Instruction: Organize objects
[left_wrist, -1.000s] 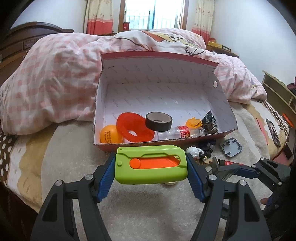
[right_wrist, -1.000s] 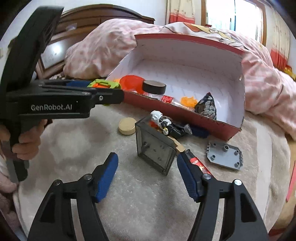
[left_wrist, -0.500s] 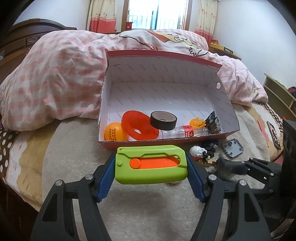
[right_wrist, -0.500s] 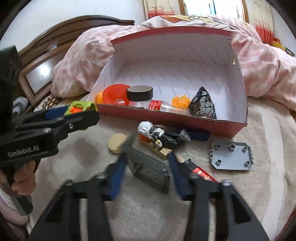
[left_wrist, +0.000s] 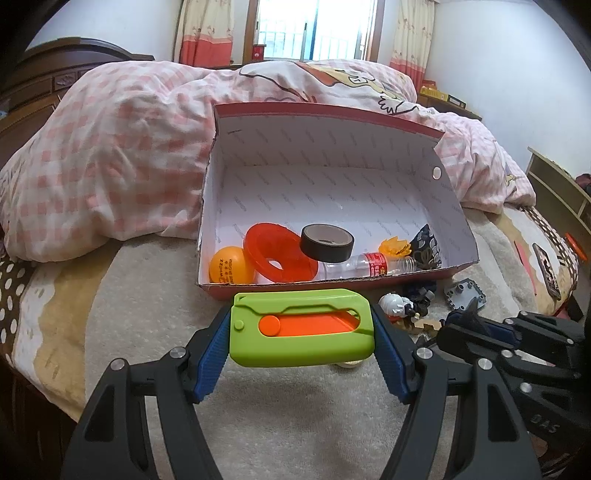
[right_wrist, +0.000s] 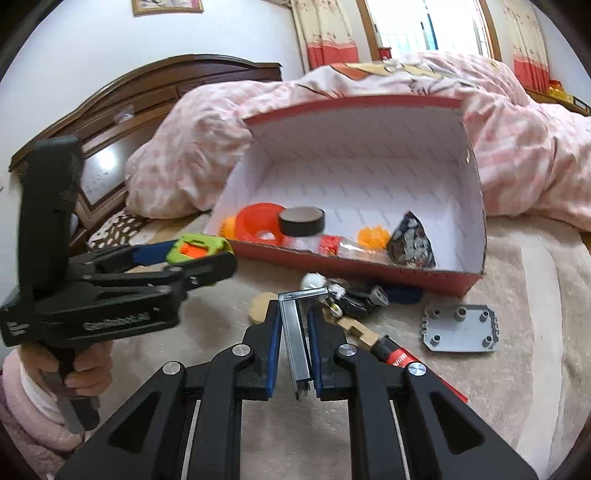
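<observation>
- Since a second ago the right gripper has come forward and closed its blue pads on the clear dark case, which then stood free on the blanket; the left gripper's hold is unchanged.
- Bed-wide, a pink checked quilt heaps from 9 to 1 o'clock in the left wrist view, behind the box.
- A beige blanket covers the near part of the bed and carries the loose items.
- The red cardboard box, white inside, sits at 12 o'clock with its low front wall facing the cameras.
- The left gripper grips a green and orange utility knife broadside between its pads, just in front of the box's front wall, not yet inside.
- Inside the box, along the front wall from 10 to 2 o'clock: an orange ball, a red ring, a black tape roll resting on a small clear bottle, a yellow-orange toy and a dark patterned pouch.
- Outside the box at 2 o'clock lies a grey studded plate on the blanket.
- Near the box front sits a small figure with a white head, blurred, possibly a toy robot.
- A round tan disc lies just left of the held case.
</observation>
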